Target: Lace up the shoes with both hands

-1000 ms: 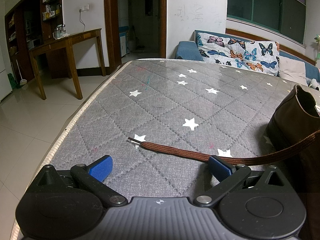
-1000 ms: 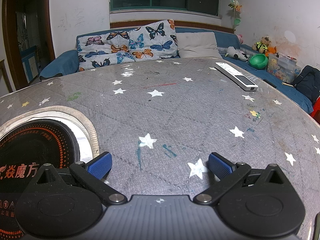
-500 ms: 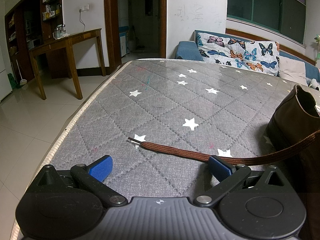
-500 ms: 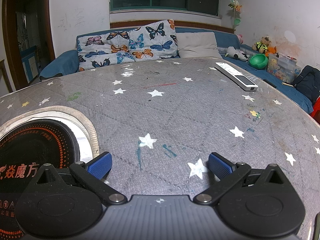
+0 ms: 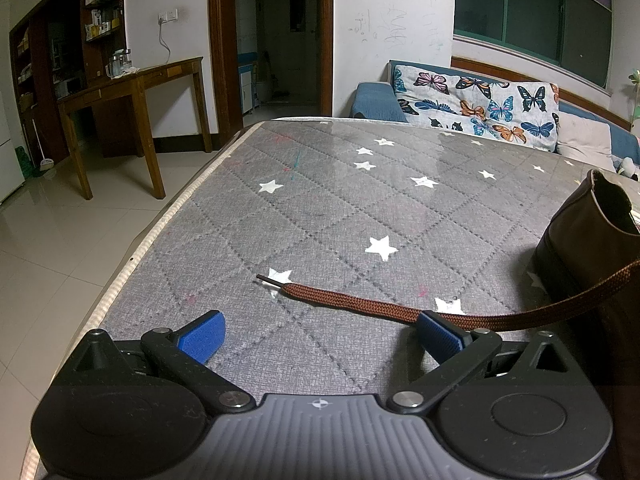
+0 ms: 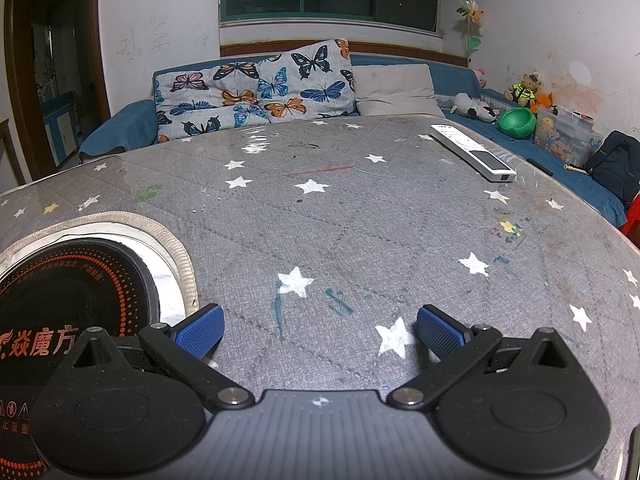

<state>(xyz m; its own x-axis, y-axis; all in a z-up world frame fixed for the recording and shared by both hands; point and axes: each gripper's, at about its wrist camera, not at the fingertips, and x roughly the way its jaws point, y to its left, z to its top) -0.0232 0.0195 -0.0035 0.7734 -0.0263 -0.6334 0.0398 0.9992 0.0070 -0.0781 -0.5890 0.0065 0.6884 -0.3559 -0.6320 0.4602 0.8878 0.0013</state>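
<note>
Left wrist view, your left gripper: its two blue pads stand wide apart and clamp nothing; it sits low over the grey star-printed table cover.
Left wrist view, shoelace: you see one brown lace lying flat on the cover, its dark tip pointing away from the shoe; it passes just behind the right-side pad, and I cannot tell if it touches the pad.
Left wrist view, shoe: one brown shoe stands at the right edge of the cover, opening upward; the lace rises from the cover to it.
Left wrist view, other things: one wooden desk stands on the floor, well apart from the shoe.
Right wrist view, your right gripper: two blue pads wide apart, nothing between them except the cover.
Right wrist view, induction cooker: one black round plate, left of the gripper, set in a cut-out of the cover.
Right wrist view, remote control: one white remote, far from the gripper, near the far right edge.
Right wrist view, task things: the shoe and the lace are not visible here.
</note>
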